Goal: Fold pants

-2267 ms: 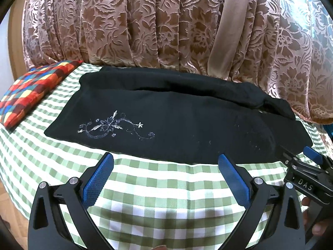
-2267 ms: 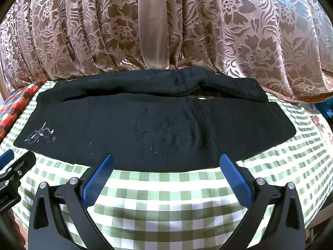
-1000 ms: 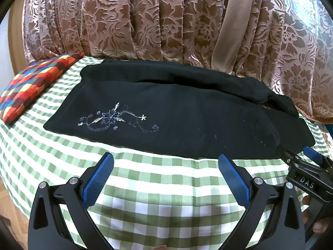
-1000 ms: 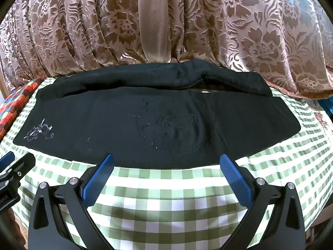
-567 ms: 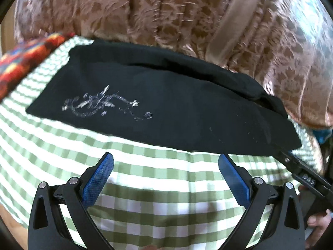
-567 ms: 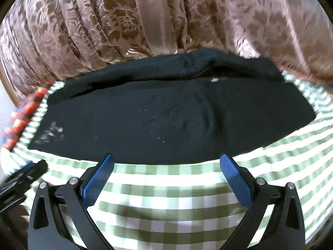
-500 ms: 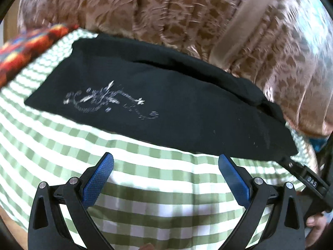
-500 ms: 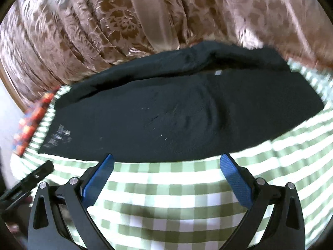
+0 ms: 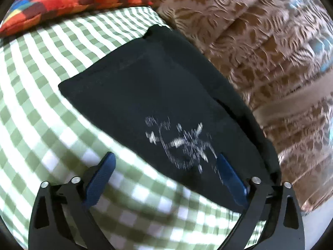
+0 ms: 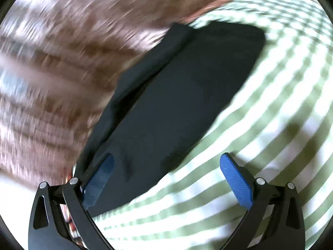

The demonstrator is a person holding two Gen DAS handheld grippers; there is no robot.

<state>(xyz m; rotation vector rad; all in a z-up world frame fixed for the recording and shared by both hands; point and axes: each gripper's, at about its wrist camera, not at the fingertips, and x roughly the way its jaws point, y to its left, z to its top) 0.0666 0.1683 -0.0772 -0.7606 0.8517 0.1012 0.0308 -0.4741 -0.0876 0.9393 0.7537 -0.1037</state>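
Black pants (image 9: 149,91) lie flat on the green-checked tablecloth (image 9: 41,95), folded lengthwise, with a white embroidered flourish (image 9: 181,143) near one end. My left gripper (image 9: 166,173) hovers over that end, near the cloth's long near edge; its jaws stand wide and are closing, with nothing pressed between the blue pads. In the right wrist view the other end of the pants (image 10: 177,104) runs diagonally up the frame. My right gripper (image 10: 166,173) is open above that end's near edge, gripping nothing. Both views are tilted and blurred.
A multicoloured checked cushion (image 9: 62,2) lies on the table beyond the pants' end. A brown floral curtain (image 9: 260,41) hangs close behind the far edge of the table, also the curtain (image 10: 62,52) in the right wrist view. Bare tablecloth (image 10: 281,104) lies to the right.
Both grippers have rolled and swung outward toward opposite ends of the pants, and come closer to the cloth. The right gripper has left the left wrist view.
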